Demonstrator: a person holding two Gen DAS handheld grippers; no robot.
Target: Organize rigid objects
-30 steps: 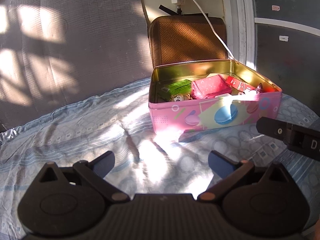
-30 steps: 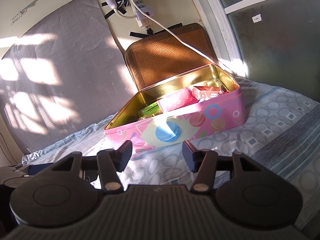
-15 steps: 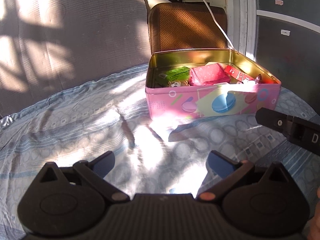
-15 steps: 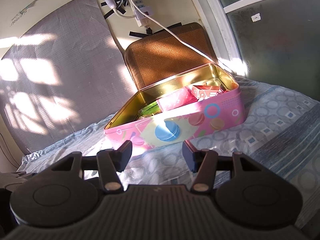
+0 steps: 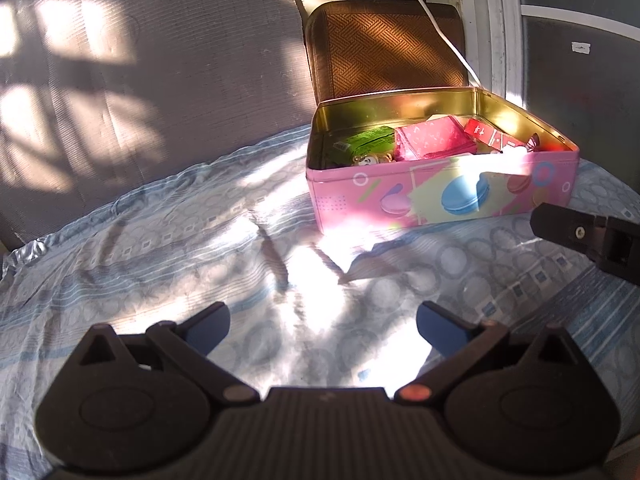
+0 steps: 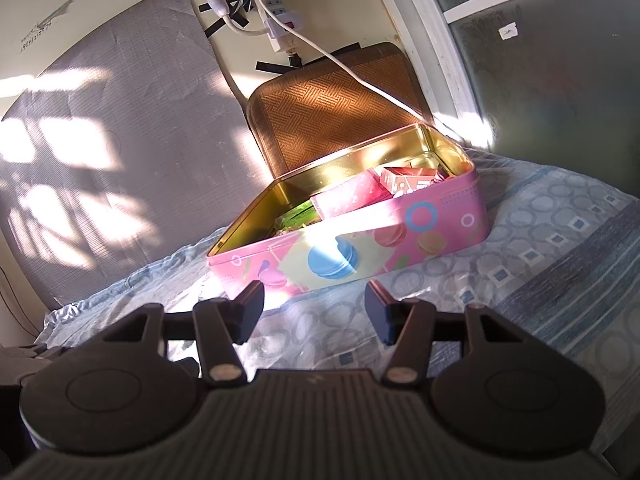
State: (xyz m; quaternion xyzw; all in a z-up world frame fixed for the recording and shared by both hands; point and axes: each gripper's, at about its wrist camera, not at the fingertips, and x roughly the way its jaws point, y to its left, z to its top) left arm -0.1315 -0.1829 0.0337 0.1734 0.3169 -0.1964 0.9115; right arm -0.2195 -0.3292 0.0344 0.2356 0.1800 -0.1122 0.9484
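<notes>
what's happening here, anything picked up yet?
Nothing held. A person has both grippers over a bed sheet, facing an open pink tin already packed with small boxes: a pink box, a green packet, a red box. The left gripper and right gripper are both open and empty, short of the tin.

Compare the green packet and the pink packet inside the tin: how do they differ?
The green packet lies low toward the tin's left end, mostly in shadow; the pink packet sits in the middle, reaches higher and catches sunlight. The pink packet shows a pale printed pattern; the green packet's print is too dim to read. Both lie inside the open tin, untouched by either gripper.
</notes>
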